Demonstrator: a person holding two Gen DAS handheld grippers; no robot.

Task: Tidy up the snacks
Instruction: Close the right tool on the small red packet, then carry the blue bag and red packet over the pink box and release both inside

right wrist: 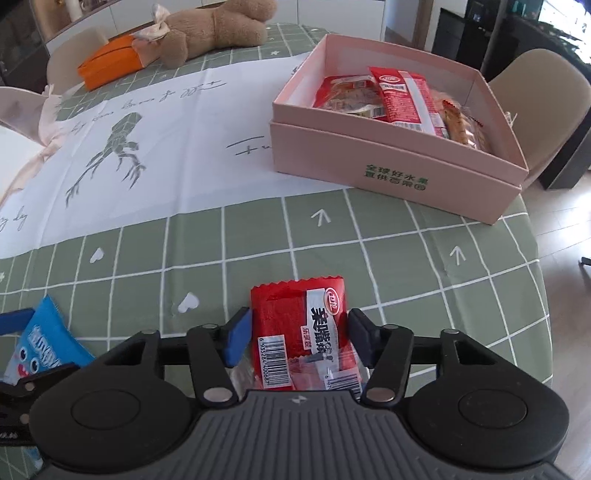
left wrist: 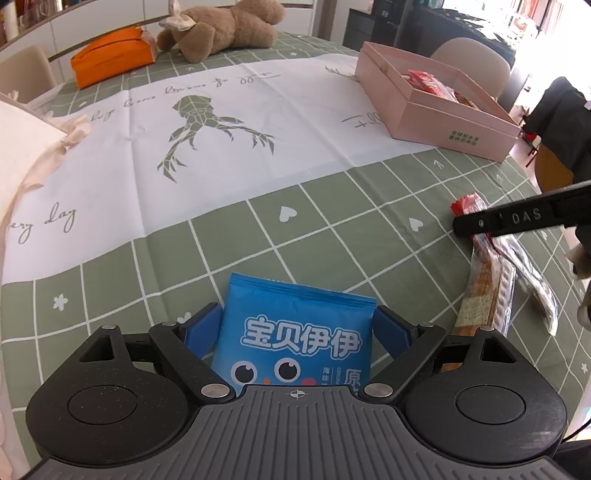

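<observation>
We are seeing our left gripper sitting with its jaws wide apart around a blue snack packet printed 宝贝伊伊 over a cartoon face; whether the blue pads are touching it, we cannot tell. Our right gripper is framing a red snack packet with a barcode, its jaws likewise apart, close beside the packet's edges. Only the left view is showing that packet's long orange side under the right gripper's finger marked "DAS". Only the right view is looking into the pink box, where red packets are lying. The tablecloth is reading "day". A teddy bear is lying farthest away.
</observation>
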